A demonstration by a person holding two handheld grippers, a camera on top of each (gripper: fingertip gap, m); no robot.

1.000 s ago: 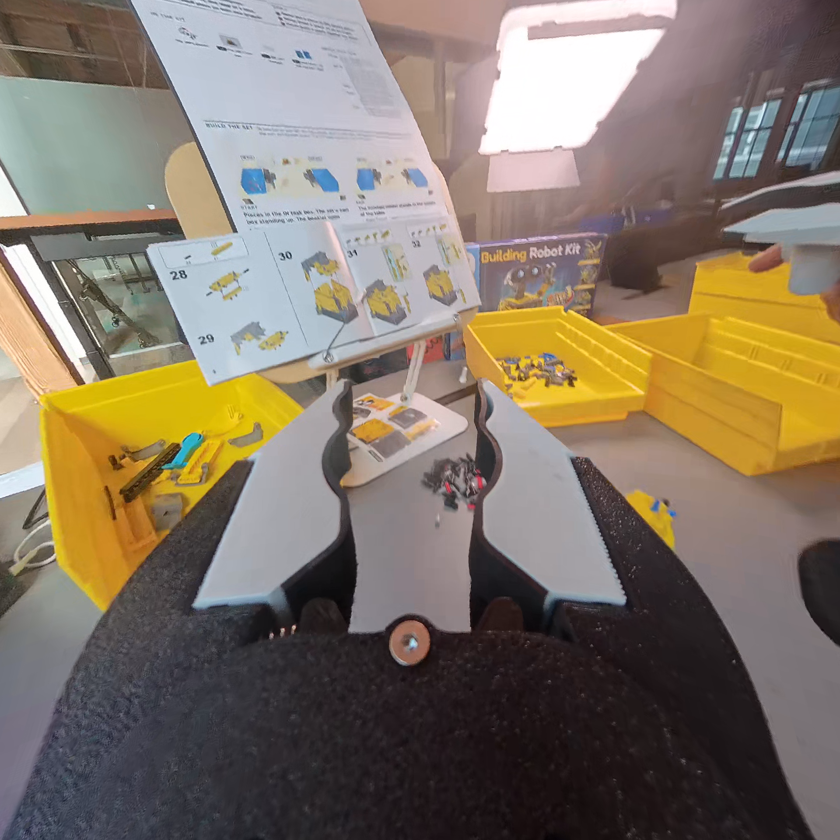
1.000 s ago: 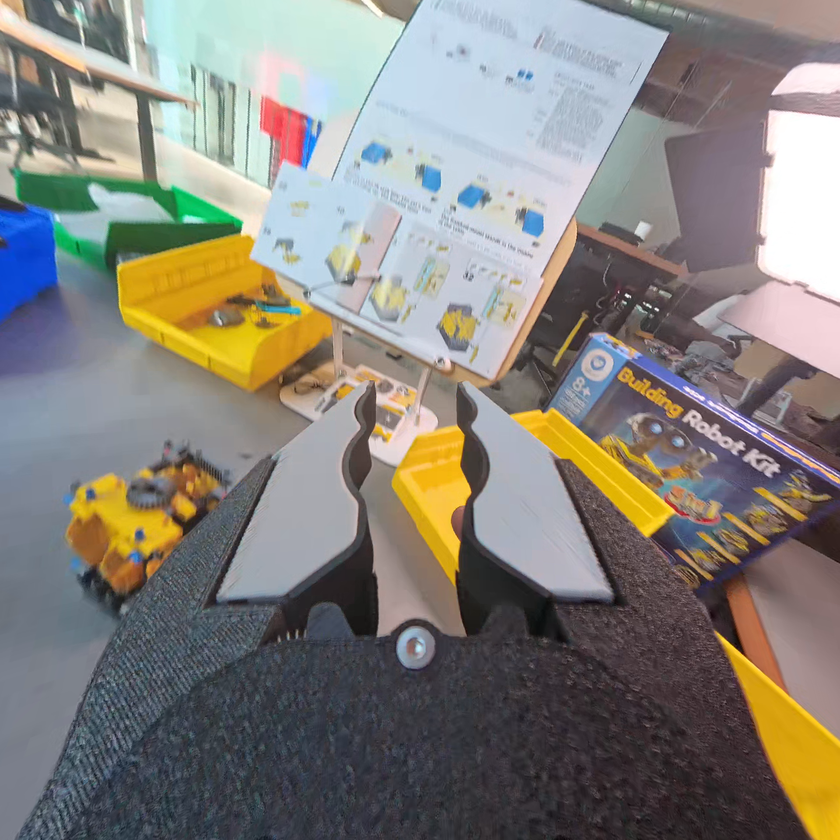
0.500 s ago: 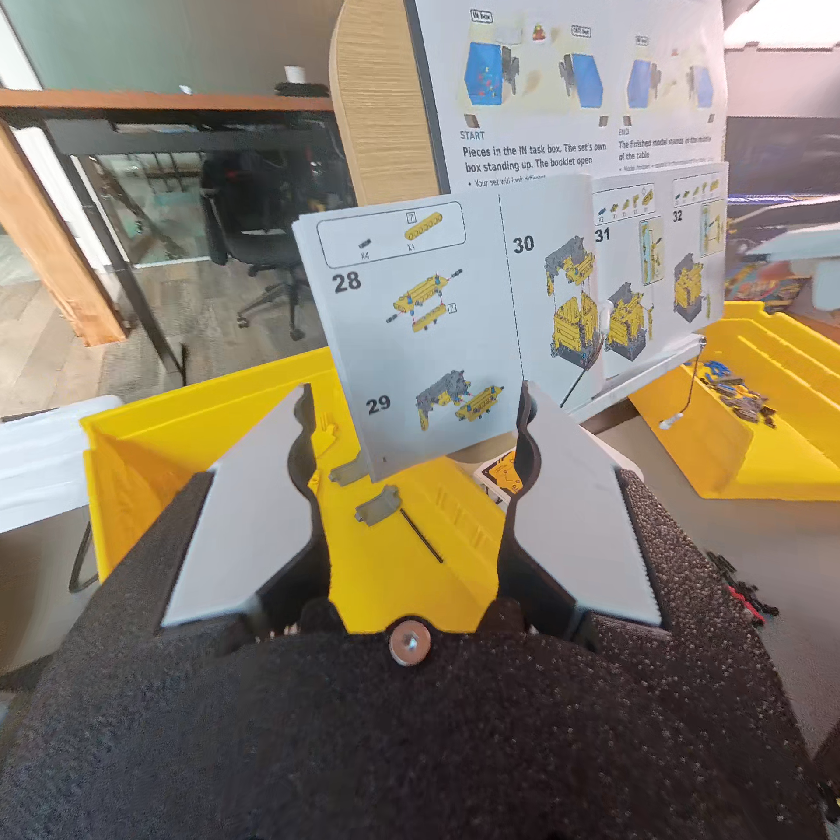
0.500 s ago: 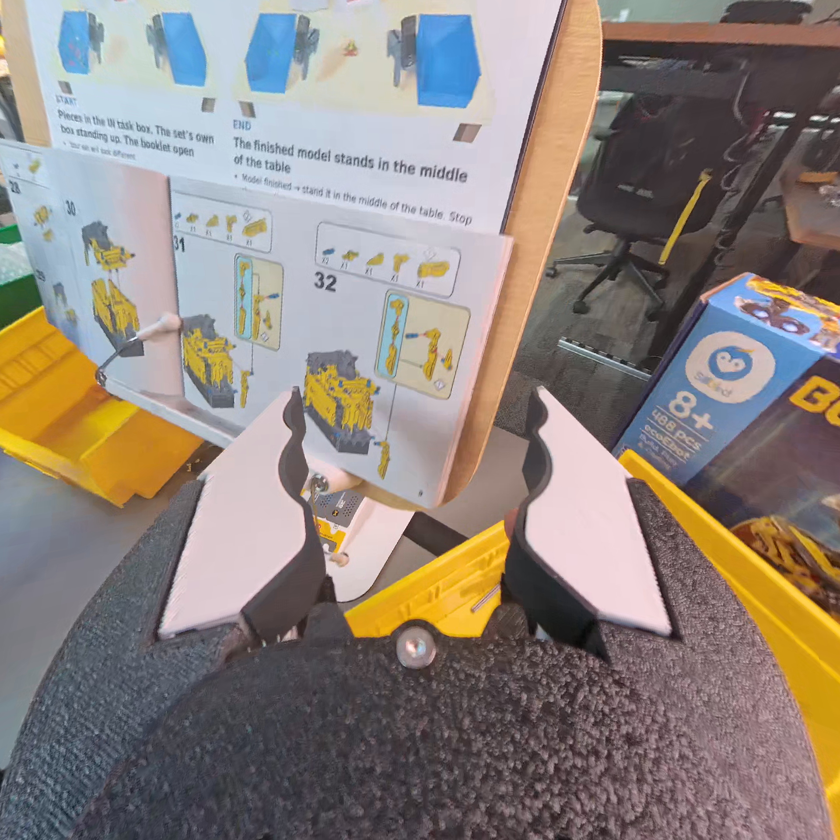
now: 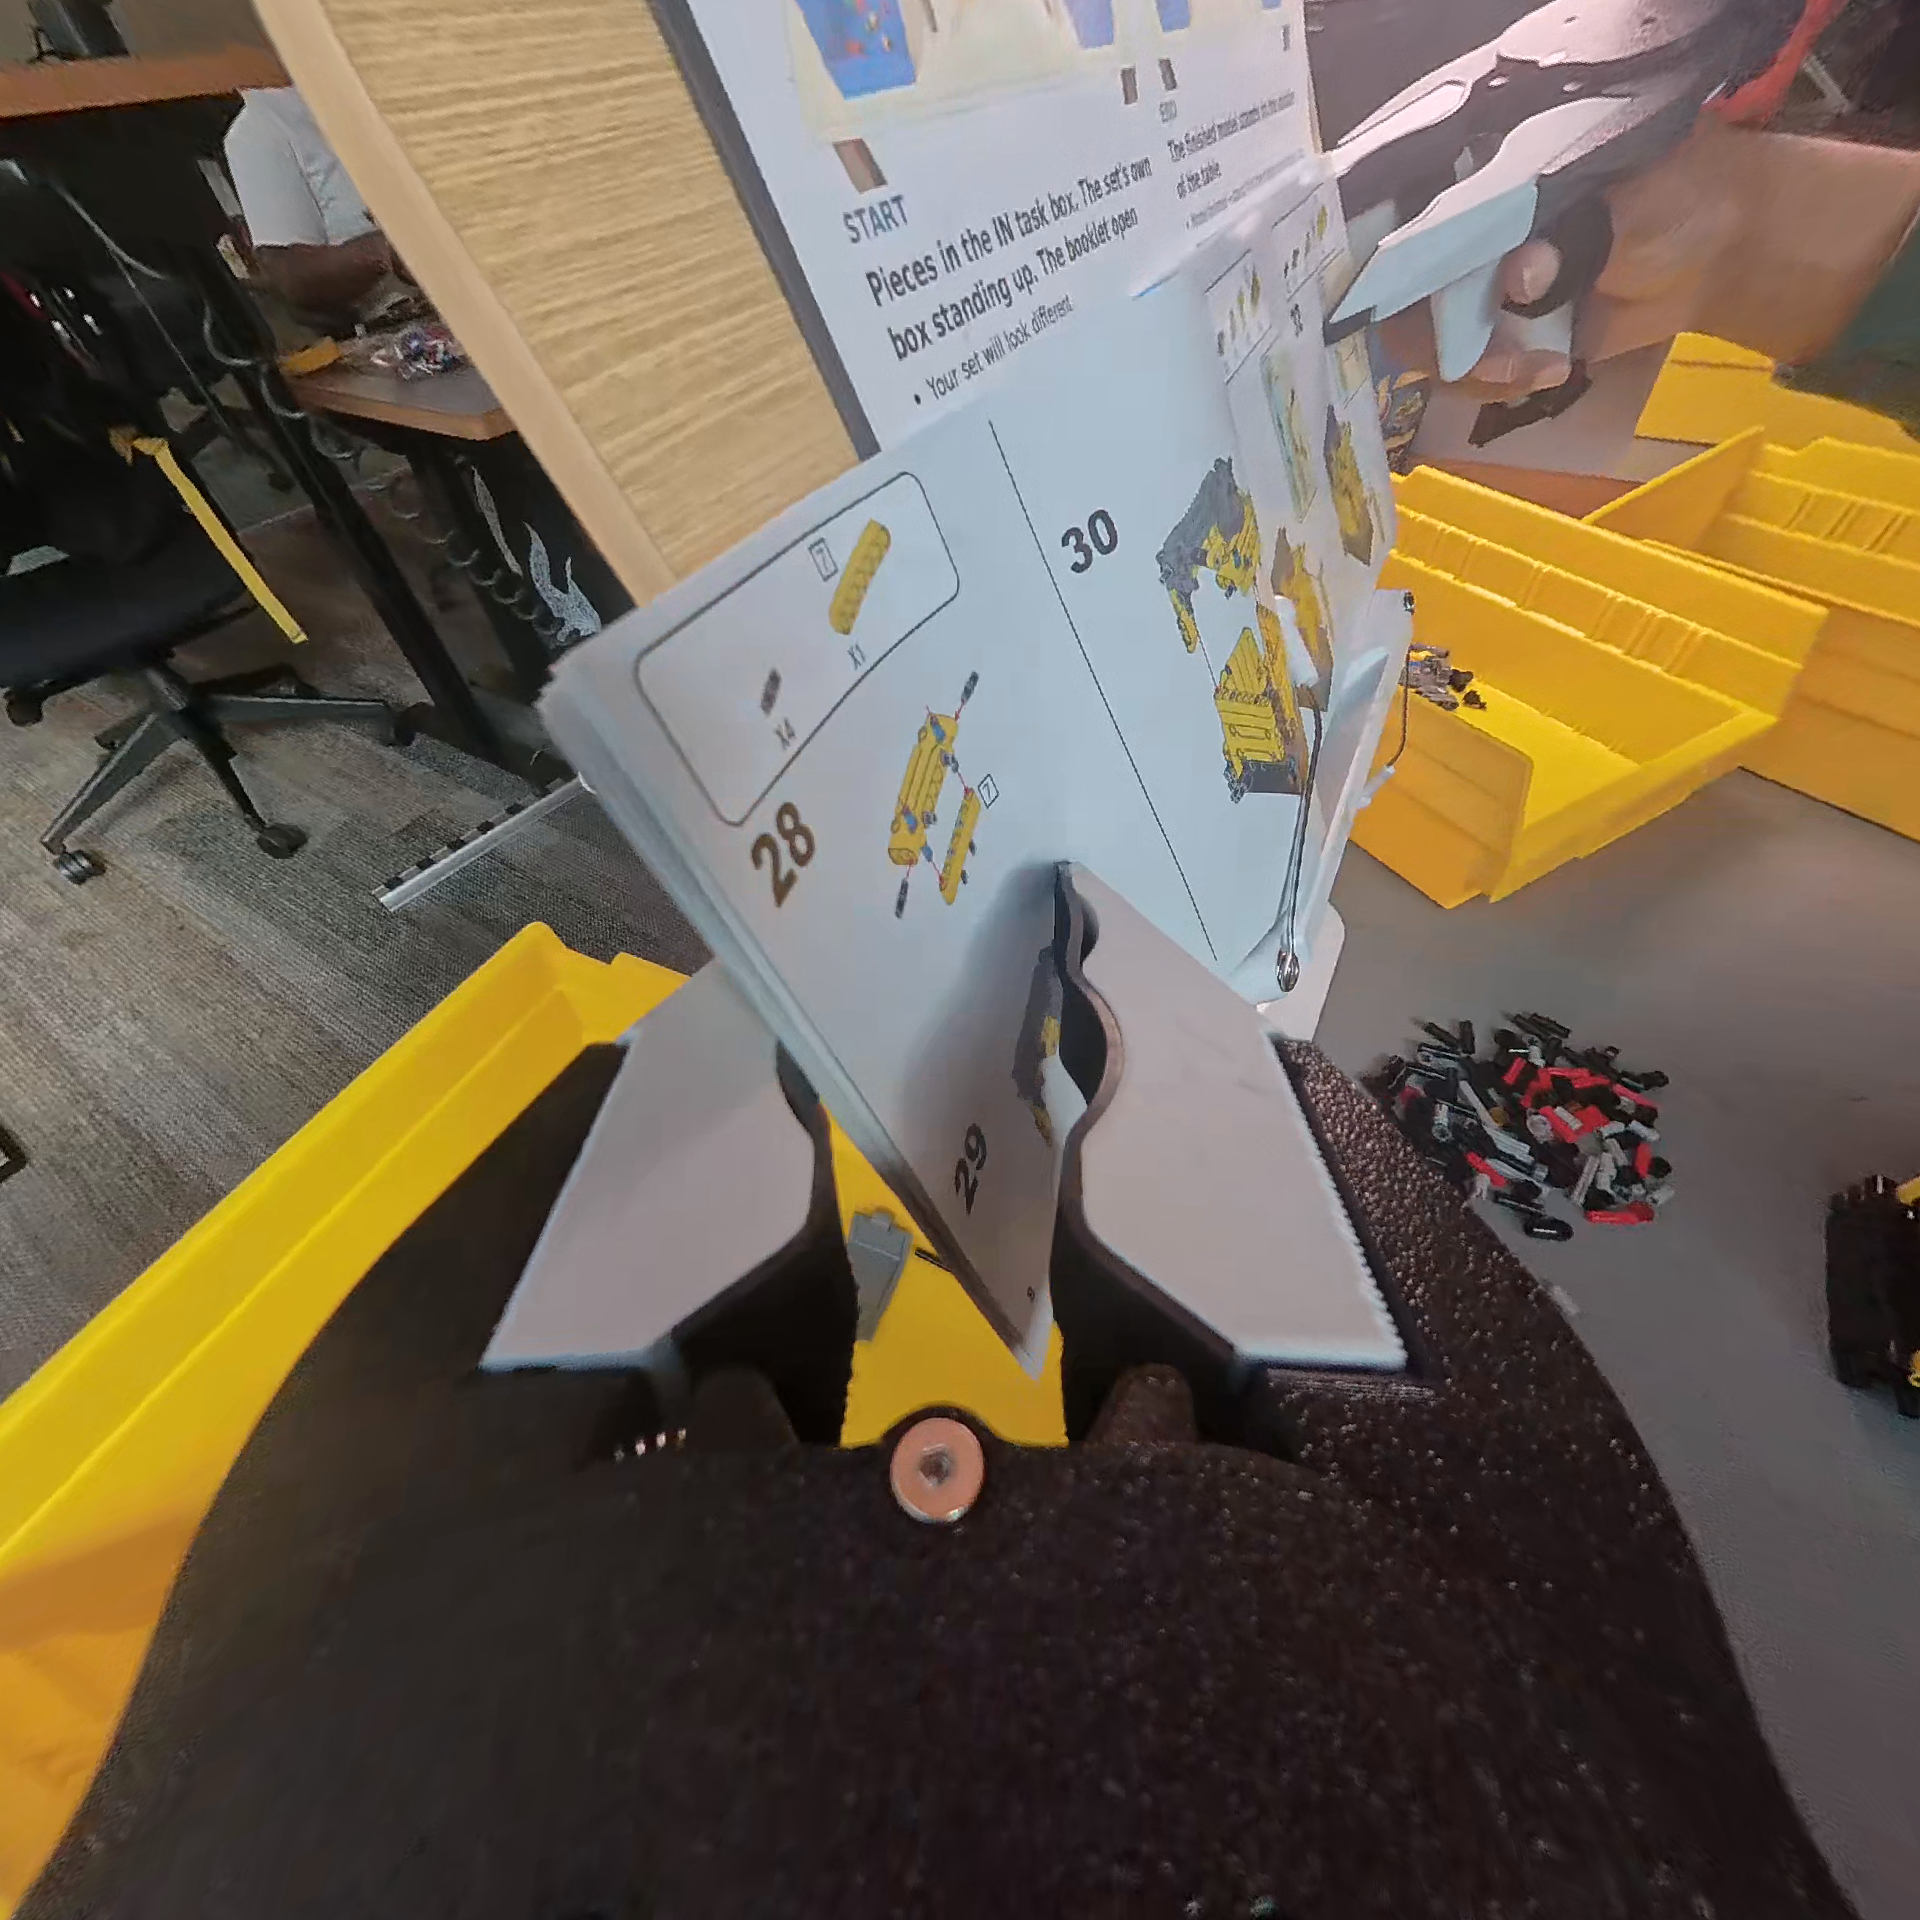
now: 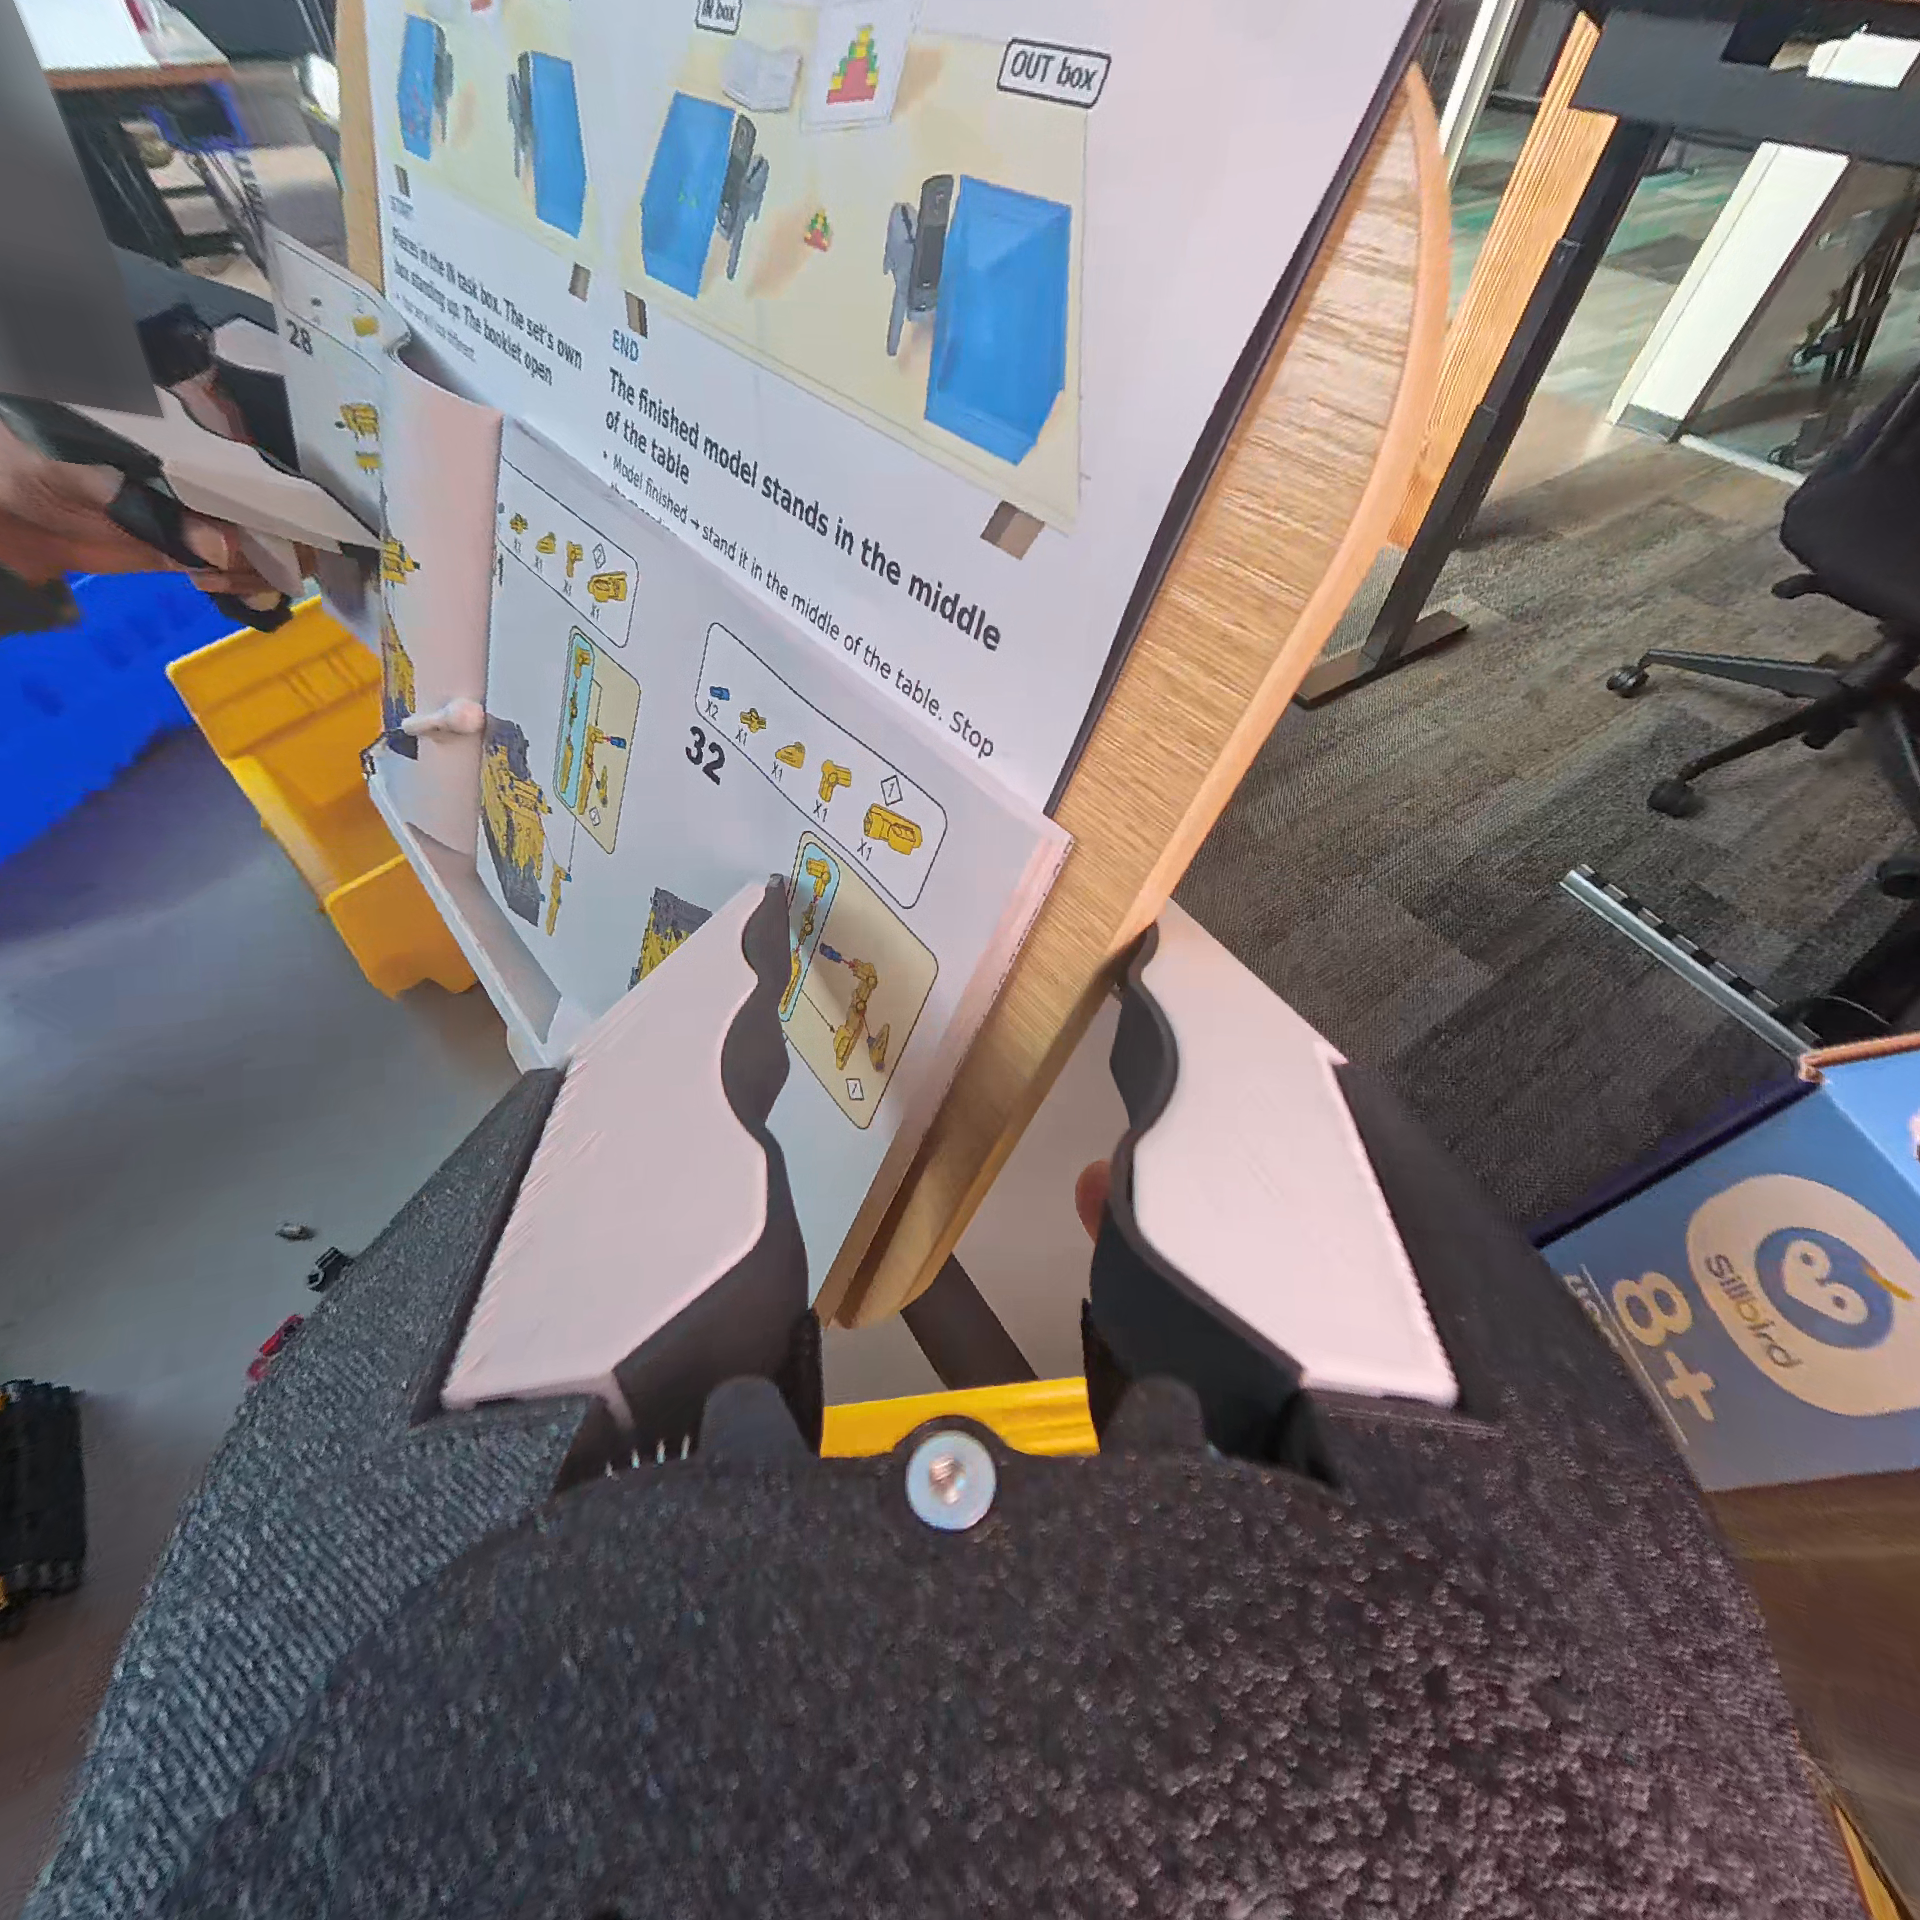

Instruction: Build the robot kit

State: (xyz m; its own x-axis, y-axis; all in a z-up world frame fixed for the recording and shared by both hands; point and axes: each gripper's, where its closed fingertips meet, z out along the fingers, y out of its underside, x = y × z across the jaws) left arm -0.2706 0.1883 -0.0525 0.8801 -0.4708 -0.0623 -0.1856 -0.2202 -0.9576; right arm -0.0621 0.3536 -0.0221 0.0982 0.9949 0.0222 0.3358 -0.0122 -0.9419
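An open instruction booklet [image 5: 1039,644] stands on a white holder [image 5: 1340,862] in front of a wooden board bearing a printed sheet [image 5: 977,239]. My left gripper [image 5: 935,966] is open, its jaws partly narrowed on either side of the booklet's lower left corner; the page hides the left fingertip. My right gripper [image 6: 956,914] is wide open, with the booklet's [image 6: 831,852] right edge and the board's [image 6: 1195,644] edge between its jaws. Each gripper shows in the other's view: the right one [image 5: 1335,244], the left one [image 6: 358,545].
A yellow bin [image 5: 312,1195] with a grey part [image 5: 878,1268] lies under my left gripper. A pile of small black and red pieces [image 5: 1538,1132], a partly built model [image 5: 1870,1299] and more yellow bins [image 5: 1558,727] are to the right. A blue kit box [image 6: 1766,1299] stands right of my right gripper. My hands' fingertips stand some 30 cm from each other.
Both grippers have moved forward up to the booklet. The left jaws have narrowed around its left corner; the right jaws stay wide at its right edge.
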